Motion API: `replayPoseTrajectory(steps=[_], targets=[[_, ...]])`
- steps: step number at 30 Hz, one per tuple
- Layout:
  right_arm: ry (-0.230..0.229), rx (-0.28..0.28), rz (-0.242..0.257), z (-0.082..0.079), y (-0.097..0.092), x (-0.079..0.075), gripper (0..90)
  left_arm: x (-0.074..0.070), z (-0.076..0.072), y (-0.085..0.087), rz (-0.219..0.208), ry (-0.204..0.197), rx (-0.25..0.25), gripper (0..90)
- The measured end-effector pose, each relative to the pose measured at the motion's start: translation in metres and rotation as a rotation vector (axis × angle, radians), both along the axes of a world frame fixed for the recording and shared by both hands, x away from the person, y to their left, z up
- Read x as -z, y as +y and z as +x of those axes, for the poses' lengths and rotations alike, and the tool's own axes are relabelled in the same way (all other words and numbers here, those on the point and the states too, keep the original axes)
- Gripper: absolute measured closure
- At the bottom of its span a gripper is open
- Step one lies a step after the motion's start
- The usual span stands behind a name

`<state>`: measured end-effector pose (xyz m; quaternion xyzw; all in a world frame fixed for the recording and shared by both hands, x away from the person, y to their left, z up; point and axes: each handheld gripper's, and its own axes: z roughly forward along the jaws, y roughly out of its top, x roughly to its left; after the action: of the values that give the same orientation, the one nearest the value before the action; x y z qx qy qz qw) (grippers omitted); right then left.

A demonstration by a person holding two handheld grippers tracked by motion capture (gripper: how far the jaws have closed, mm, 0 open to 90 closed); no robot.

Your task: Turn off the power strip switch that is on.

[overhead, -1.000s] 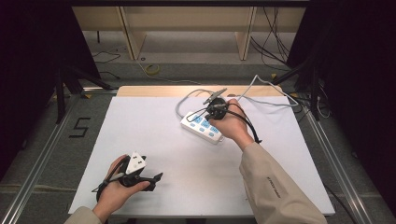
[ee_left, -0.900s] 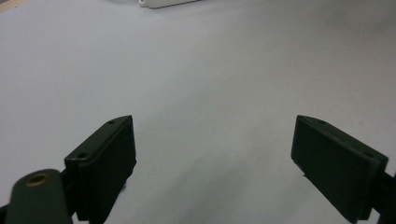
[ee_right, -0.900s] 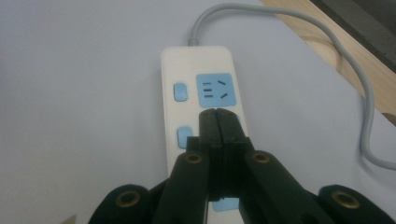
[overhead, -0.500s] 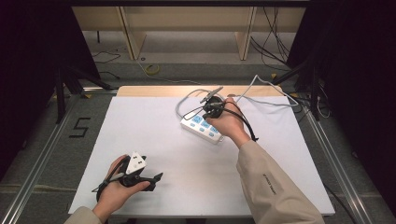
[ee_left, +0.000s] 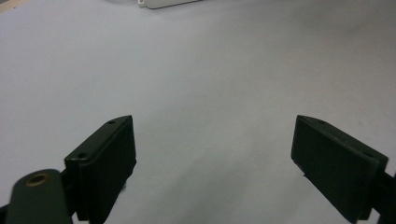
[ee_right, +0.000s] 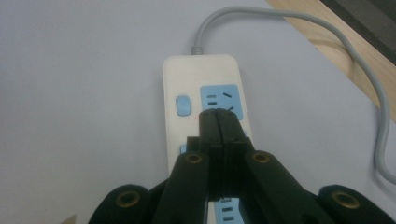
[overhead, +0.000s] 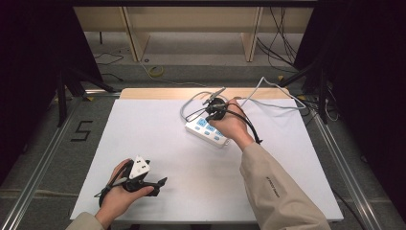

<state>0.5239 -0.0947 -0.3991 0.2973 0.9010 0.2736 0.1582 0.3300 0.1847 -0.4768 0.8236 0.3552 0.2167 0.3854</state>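
While the left claw (overhead: 160, 181) rests low at about 7 o'clock on the tabletop (overhead: 158, 129), its jaws spread wide over bare white surface, the right claw (ee_right: 218, 122) sits pressed together with nothing between its jaws, directly above the power strip (overhead: 207, 132). The power strip is a cream-white, smooth plastic bar with rounded corners, carrying pale blue socket faces (ee_right: 222, 100) and a small blue rounded button (ee_right: 182, 105) beside the end socket. It lies flat at about 1 o'clock from the tabletop's centre, its long axis running from 10 o'clock to 4 o'clock in the high view. A grey round cable (ee_right: 299, 32) leaves its far end and curves off toward the bare wooden strip (overhead: 158, 93) along the tabletop's far edge. The tabletop cover is matte white.
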Motion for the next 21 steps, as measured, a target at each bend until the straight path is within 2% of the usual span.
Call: replayPoseTrajectory(steps=[21], targets=[[0.032, -0.001, -0.011, 0.0076, 0.0089, 0.0085, 90.0, 0.0000, 0.0000, -0.0001, -0.002, 0.001, 0.001, 13.6]])
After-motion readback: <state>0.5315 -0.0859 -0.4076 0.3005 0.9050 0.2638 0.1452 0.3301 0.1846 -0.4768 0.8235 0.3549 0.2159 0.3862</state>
